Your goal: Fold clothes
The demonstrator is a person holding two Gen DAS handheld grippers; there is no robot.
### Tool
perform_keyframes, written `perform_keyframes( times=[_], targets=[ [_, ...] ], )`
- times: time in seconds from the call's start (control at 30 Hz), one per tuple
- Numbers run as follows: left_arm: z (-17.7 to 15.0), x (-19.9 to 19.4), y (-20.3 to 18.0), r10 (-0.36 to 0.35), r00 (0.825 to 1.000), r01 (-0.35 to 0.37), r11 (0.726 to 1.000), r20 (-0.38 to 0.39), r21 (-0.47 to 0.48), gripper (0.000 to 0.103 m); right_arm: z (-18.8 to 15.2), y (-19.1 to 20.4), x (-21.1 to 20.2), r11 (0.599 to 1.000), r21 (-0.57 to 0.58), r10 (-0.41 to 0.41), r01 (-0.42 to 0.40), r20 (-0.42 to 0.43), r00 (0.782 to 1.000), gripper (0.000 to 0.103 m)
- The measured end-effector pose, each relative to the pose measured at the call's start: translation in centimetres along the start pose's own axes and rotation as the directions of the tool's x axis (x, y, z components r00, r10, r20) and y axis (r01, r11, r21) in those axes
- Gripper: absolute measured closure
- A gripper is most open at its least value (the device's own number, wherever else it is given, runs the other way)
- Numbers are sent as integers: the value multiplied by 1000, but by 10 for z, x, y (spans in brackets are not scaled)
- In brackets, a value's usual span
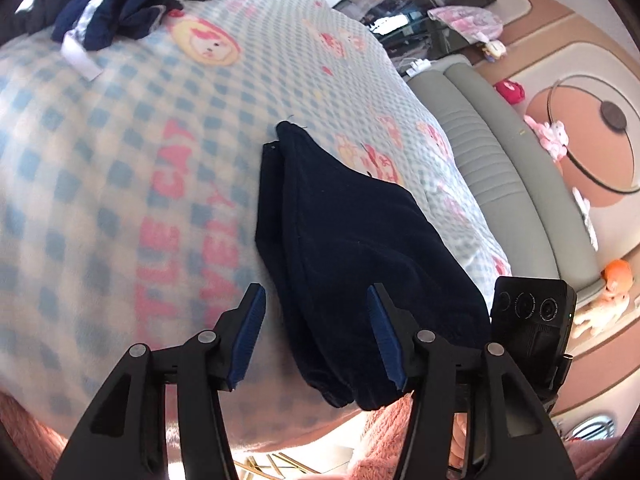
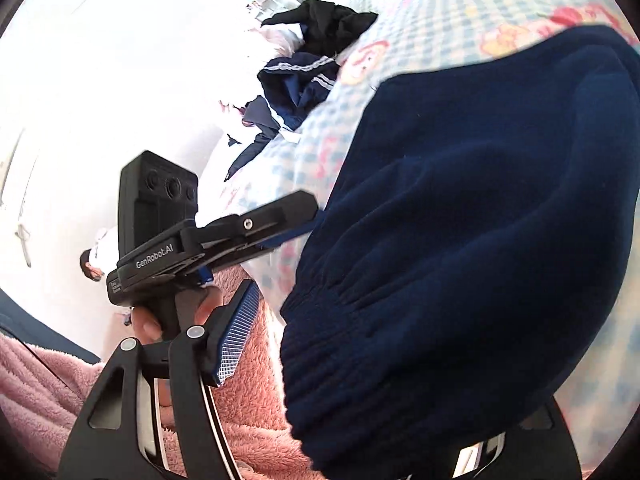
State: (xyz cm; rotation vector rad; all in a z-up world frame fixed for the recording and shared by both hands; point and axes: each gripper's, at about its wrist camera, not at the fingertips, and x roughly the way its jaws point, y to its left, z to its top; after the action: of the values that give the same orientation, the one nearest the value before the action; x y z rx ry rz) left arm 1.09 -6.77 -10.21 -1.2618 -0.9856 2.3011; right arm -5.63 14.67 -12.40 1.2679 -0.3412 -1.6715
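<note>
A folded navy garment [image 1: 340, 240] lies on the checked bed blanket [image 1: 120, 160], its ribbed end at the bed's near edge. My left gripper [image 1: 316, 328] is open, its fingers on either side of the garment's near end, not closed on it. In the right wrist view the same navy garment [image 2: 460, 240] fills the right half and covers my right gripper's right finger. The right gripper [image 2: 340, 340] stands open; its left finger [image 2: 236, 332] is clear of the cloth. The left gripper [image 2: 256, 224] also shows there, beside the garment.
A pile of unfolded dark and navy-white clothes [image 1: 120, 4] lies at the far end of the bed, also visible in the right wrist view [image 2: 308, 76]. A pink fluffy cover [image 2: 248, 400] hangs below the bed edge. A grey bench [image 1: 492, 168] runs along the bed's right side.
</note>
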Motion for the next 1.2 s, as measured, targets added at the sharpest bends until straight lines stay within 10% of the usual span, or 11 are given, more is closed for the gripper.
perform_keyframes(
  times=[0.47, 0.63, 0.87, 1.2],
  targets=[
    [-36, 42, 18, -361, 925, 323, 911, -116, -256, 36, -7, -5, -20, 988, 117, 94, -105, 98, 991, 30],
    [-32, 29, -6, -315, 945, 304, 945, -87, -120, 58, -18, -10, -38, 990, 129, 44, -59, 121, 992, 30],
    [-19, 13, -22, -359, 932, 355, 932, -46, -69, 59, -41, -12, -73, 990, 123, -80, 66, 120, 989, 30],
    [-18, 43, -27, -384, 904, 369, 923, -189, -110, 34, -50, -5, -105, 982, 75, -181, 172, 138, 974, 30]
  ],
)
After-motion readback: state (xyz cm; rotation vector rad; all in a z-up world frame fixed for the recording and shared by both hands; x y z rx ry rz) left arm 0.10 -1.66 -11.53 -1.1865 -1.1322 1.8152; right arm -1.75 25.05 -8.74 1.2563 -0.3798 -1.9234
